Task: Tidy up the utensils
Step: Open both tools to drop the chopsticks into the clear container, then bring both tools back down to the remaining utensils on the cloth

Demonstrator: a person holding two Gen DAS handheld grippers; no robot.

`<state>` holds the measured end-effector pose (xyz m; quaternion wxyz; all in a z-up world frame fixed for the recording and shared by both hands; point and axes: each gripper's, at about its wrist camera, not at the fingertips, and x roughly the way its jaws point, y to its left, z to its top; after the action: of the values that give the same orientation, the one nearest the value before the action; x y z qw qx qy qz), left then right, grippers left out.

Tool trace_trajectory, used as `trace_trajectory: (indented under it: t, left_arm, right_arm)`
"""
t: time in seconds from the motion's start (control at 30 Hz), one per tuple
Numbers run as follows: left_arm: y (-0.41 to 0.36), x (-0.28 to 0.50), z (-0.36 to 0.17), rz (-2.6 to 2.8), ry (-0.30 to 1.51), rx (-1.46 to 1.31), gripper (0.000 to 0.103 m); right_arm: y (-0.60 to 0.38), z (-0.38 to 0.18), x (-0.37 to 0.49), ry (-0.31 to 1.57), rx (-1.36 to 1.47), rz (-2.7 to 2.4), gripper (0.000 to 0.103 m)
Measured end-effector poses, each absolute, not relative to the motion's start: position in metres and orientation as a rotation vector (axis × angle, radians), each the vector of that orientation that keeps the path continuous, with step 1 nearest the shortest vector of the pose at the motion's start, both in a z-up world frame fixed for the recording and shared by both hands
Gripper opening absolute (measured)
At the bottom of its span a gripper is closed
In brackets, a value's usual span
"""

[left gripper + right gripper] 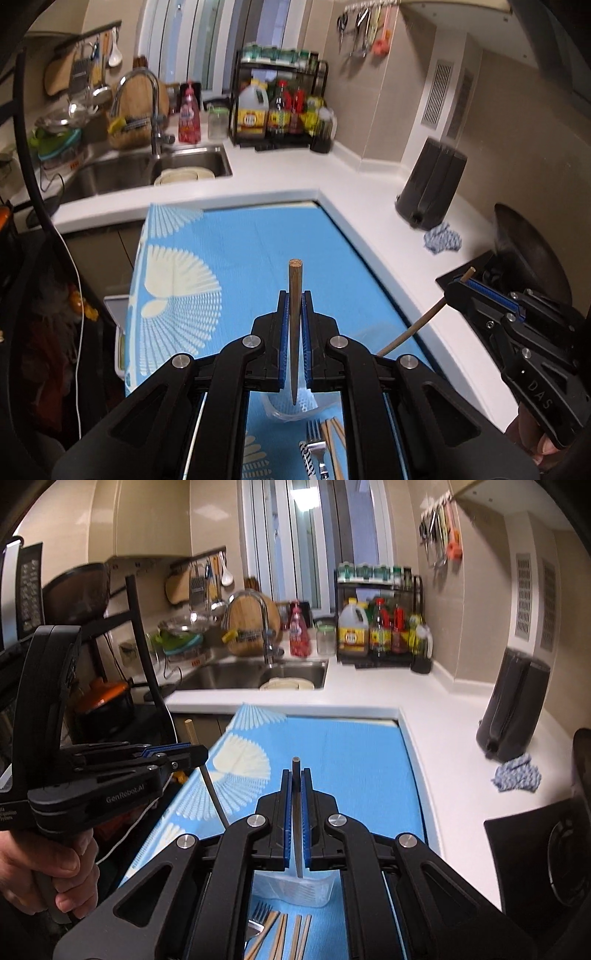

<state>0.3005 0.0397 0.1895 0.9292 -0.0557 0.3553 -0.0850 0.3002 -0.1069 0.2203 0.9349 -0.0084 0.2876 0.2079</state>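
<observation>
Each gripper holds one chopstick. In the left wrist view the left gripper [294,306] sits at lower centre, its blue pads [284,325] closed narrow on a light chopstick [294,314] that stands up between them, its blunt end uppermost and its tip pointing down toward a clear tub [291,408] on the blue mat [258,251]. In the right wrist view the right gripper [296,786] clamps a darker chopstick [296,771] the same way, over the same tub [295,891].

Each view also shows the other gripper at its edge: the right one [458,288] at mid right, the left one [192,753] at mid left, each with its stick slanting down.

Below the tub, at the bottom of both views, a fork [258,919] and several more chopsticks [295,938] lie flat on the mat.

By my reading the sorting is only begun: the tub looks empty as far as can be seen, two sticks are lifted but not yet dropped in, and the fork and remaining sticks wait.

Beyond the mat are a white counter [369,192], a sink [147,170] upper left, and a bottle rack [280,99] at top centre.
</observation>
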Motion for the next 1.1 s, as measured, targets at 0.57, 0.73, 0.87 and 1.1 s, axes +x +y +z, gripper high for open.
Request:
trace_trajectory:
  t: [0.57, 0.73, 0.87, 1.1]
  left_arm:
    - [0.047, 0.243, 0.229, -0.097, 0.611, -0.085, 0.051]
    - [0.052, 0.209, 0.235, -0.083, 0.563, -0.115, 0.051]
    - [0.056, 0.180, 0.227, -0.077, 0.540, -0.141, 0.051]
    - [0.053, 0.142, 0.194, -0.106, 0.523, -0.164, 0.037]
  right_arm:
    - [-0.126, 0.220, 0.268, 0.598, -0.003, 0.352, 0.048]
    - [-0.137, 0.235, 0.236, 0.543, -0.014, 0.328, 0.048]
    - [-0.148, 0.240, 0.208, 0.500, -0.005, 0.311, 0.048]
    - [-0.164, 0.224, 0.159, 0.442, 0.032, 0.298, 0.048]
